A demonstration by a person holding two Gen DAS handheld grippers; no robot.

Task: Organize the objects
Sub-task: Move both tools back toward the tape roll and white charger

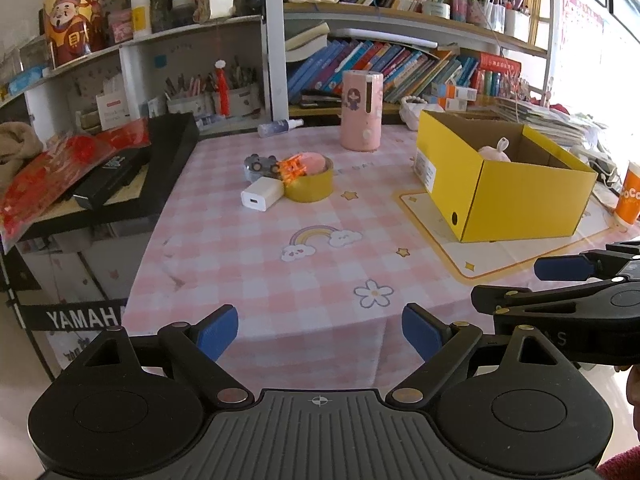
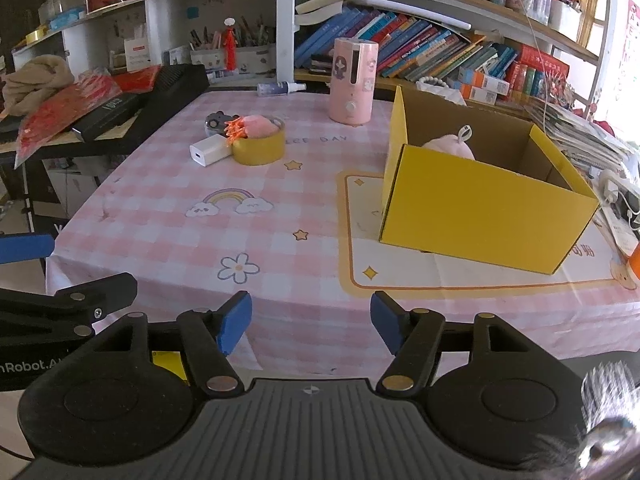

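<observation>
A yellow cardboard box (image 1: 520, 200) (image 2: 480, 216) stands open on the right of the pink checked table, with a pink plush (image 1: 494, 153) (image 2: 450, 147) inside. At the table's middle left lie a yellow tape roll (image 1: 310, 188) (image 2: 258, 148), a pink and orange toy (image 1: 304, 164) (image 2: 250, 125) on it, a white charger (image 1: 262, 194) (image 2: 210, 151) and a small grey toy (image 1: 260, 165) (image 2: 216, 121). My left gripper (image 1: 320, 332) is open and empty at the table's near edge. My right gripper (image 2: 311, 326) is open and empty beside it.
A pink humidifier (image 1: 362, 110) (image 2: 352, 80) and a small spray bottle (image 1: 280, 127) (image 2: 280, 88) stand at the back. A black keyboard (image 1: 132, 168) with red packets is on the left. An orange cup (image 1: 632, 194) is at far right. Bookshelves (image 1: 400, 64) lie behind.
</observation>
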